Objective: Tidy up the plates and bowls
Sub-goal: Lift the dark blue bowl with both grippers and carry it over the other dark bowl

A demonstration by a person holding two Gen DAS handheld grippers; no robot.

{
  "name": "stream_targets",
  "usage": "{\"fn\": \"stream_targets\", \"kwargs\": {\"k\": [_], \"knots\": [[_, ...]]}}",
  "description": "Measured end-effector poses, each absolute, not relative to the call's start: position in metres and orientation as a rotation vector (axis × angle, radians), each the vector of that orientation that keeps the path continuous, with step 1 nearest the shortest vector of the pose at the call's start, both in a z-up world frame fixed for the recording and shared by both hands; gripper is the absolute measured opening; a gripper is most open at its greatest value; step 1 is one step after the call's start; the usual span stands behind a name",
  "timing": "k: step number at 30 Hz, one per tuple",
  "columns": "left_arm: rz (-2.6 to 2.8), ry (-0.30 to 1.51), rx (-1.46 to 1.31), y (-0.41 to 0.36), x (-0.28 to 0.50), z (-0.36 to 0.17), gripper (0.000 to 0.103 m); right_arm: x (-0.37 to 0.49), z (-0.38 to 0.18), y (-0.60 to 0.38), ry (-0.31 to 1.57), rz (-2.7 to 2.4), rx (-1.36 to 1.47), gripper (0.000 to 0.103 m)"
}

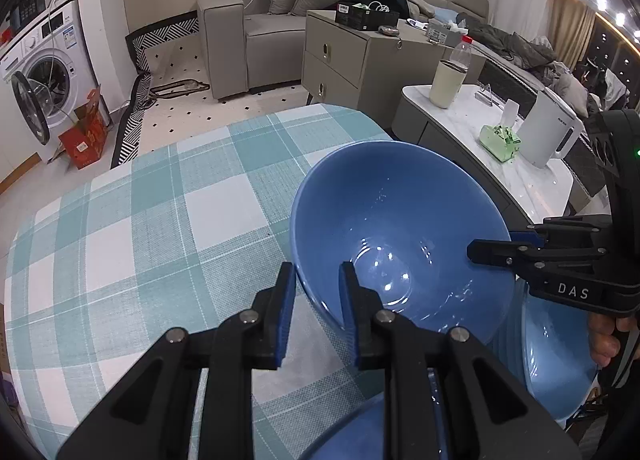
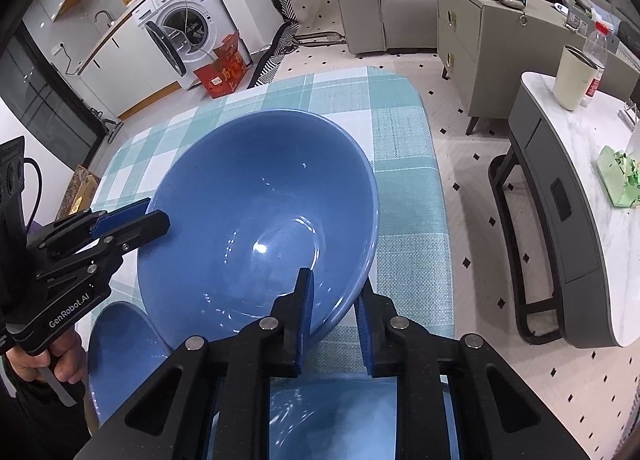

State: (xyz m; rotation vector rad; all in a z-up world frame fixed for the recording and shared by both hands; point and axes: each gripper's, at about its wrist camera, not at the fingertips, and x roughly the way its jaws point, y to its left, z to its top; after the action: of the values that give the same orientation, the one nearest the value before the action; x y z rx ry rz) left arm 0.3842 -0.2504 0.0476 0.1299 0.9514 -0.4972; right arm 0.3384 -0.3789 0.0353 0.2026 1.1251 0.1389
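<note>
A large blue bowl (image 1: 400,236) sat tilted between the two tools: the left gripper (image 1: 316,292) was closed on its near rim, one blue pad inside and one outside, and the right gripper (image 2: 334,300) pinched the opposite edge the same way. The bowl was glossy, smooth, round and empty, held over the teal-and-white checked tablecloth (image 1: 160,227). More blue dishes (image 2: 120,356) lay below it, also empty.
</note>
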Motion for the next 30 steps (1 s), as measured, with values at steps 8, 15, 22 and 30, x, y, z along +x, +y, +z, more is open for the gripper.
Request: {"fn": "stream_targets", "kwargs": {"k": [8, 15, 22, 30], "knots": [[-0.486, 0.948, 0.122, -0.249, 0.384, 0.051, 0.020, 0.338, 0.041, -0.377, 1.118, 0.141, 0.209, 0.020], [-0.492, 0.935, 0.114, -0.247, 0.382, 0.057, 0.020, 0.336, 0.050, -0.378, 1.105, 0.133, 0.209, 0.020], [-0.490, 0.912, 0.105, -0.242, 0.376, 0.070, 0.020, 0.331, 0.066, -0.376, 1.083, 0.131, 0.202, 0.020], [-0.494, 0.868, 0.092, -0.234, 0.361, 0.091, 0.020, 0.318, 0.088, -0.370, 1.050, 0.132, 0.188, 0.020]]}}
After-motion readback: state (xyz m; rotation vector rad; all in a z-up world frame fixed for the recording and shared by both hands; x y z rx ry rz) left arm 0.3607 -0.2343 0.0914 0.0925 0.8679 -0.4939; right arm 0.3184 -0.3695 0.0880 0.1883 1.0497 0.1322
